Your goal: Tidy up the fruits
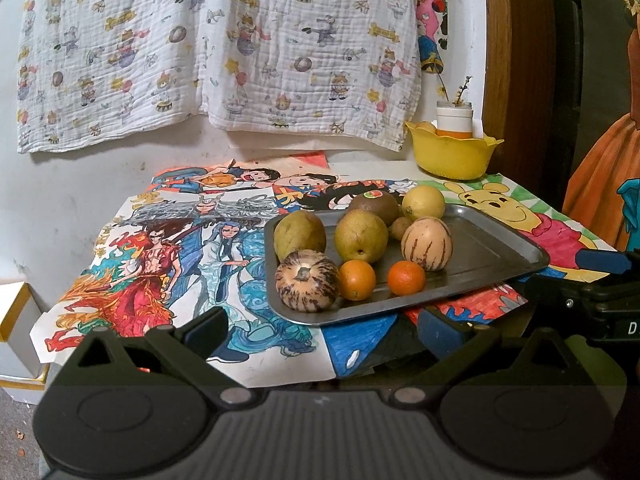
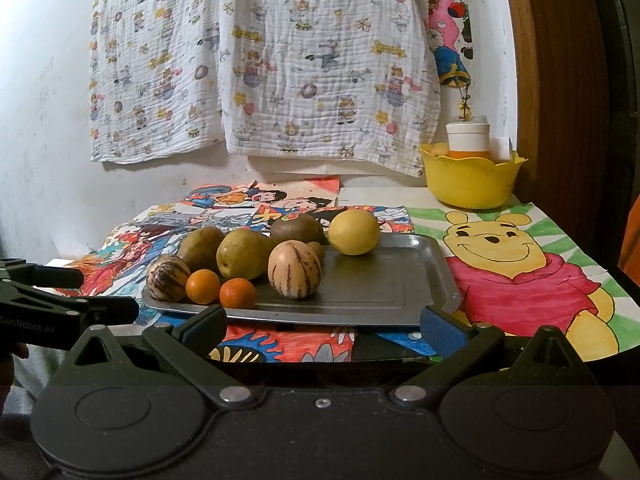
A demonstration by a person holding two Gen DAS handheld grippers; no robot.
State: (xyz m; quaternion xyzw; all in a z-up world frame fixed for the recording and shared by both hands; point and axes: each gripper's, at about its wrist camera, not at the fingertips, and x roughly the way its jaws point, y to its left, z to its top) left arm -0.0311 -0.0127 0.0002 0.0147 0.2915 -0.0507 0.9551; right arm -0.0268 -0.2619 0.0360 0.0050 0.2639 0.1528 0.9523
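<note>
Blue pads face each other across a wide gap on both tools: the left tool (image 1: 320,326) and the right tool (image 2: 322,326) each stand spread, pinching nothing, low at the near edge of the desk (image 2: 372,194) and short of the metal tray (image 2: 384,280). In the right wrist view the left tool shows at the far left, beside the tray's left end.

All the fruit sits on the tray, crowded toward its left half, while its right half is bare steel. That could be a gathered pile or a heap waiting to be sorted; one look cannot tell which. Whichever fruit is taken, come in from above with fingers well apart, close on the widest part, and lift straight so neighbours do not roll; the tray floor looks slick.

Nearest the tools lie two small oranges (image 1: 357,279), close together, with a striped melon (image 1: 306,281) touching the left one. A second striped melon (image 1: 427,243) stands upright behind the right orange. Two green-brown pears (image 1: 361,236) sit behind those, with a small brown fruit (image 1: 401,227) between pear and melon. At the far rim are a brown kiwi (image 1: 374,205) with a sticker and a yellow lemon (image 1: 423,202).

A yellow bowl (image 2: 470,182) stands well apart at the back right corner, holding a white jar (image 2: 468,138).
</note>
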